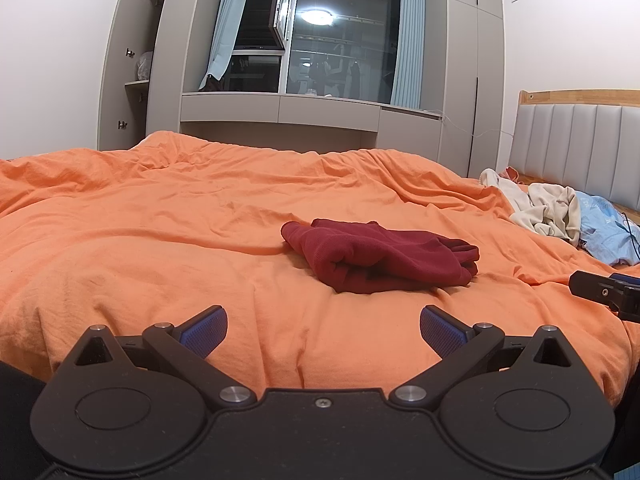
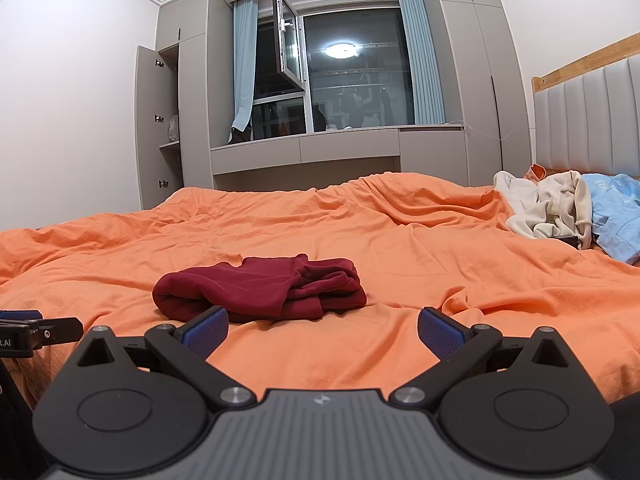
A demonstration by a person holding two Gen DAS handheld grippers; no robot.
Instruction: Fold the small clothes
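A dark red garment lies folded in a compact bundle on the orange bed cover; it also shows in the right wrist view. My left gripper is open and empty, just short of the bundle and a little to its left. My right gripper is open and empty, close in front of the bundle's right side. The right gripper's tip shows at the right edge of the left wrist view. The left gripper's tip shows at the left edge of the right wrist view.
A heap of cream clothes and a light blue garment lie at the far right by the padded headboard; they also show in the right wrist view. Grey cabinets and a window stand beyond the bed.
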